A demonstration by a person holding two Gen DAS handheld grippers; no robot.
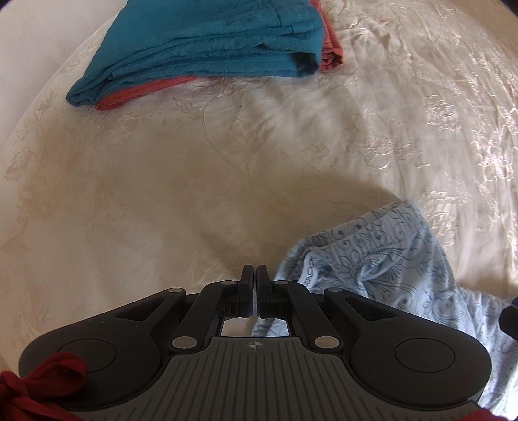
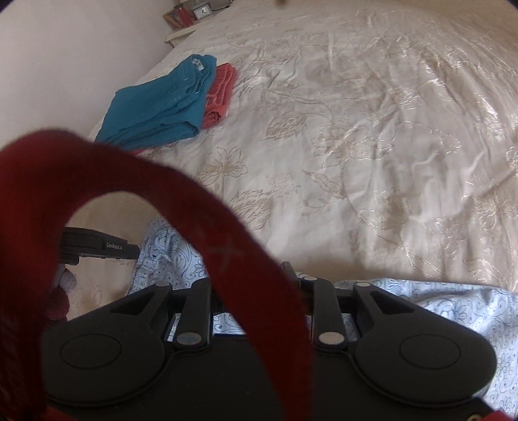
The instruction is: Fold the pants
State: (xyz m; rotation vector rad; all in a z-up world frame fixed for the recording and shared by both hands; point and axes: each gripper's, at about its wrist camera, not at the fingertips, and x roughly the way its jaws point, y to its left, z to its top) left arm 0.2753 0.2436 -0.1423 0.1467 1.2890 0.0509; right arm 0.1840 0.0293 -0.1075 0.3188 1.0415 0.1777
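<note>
One pair of pale blue patterned pants (image 1: 398, 259) lies crumpled on the bedspread (image 1: 194, 181), at the near side of the bed, close under both grippers. Two more folded garments sit well apart from it near the bed's left edge: teal pants (image 1: 207, 48) stacked on a coral-red piece (image 1: 330, 42), whose edges stick out beneath. In the right wrist view a clock (image 2: 202, 12) stands on a small shelf past the bed's far corner, next to the wall (image 2: 64, 48).

Between the blue pants and the folded stack the cream bedspread is bare and wide, with more open cover stretching to the right.

The left gripper (image 1: 256, 275) is clenched, its two fingers pressed together, with a thin fold of the blue cloth appearing caught between them lower down. The right gripper (image 2: 255, 275) sits over the blue pants; a dark red strap (image 2: 223, 246) hangs across the lens and hides its fingertips, so whether it grips anything cannot be told.
</note>
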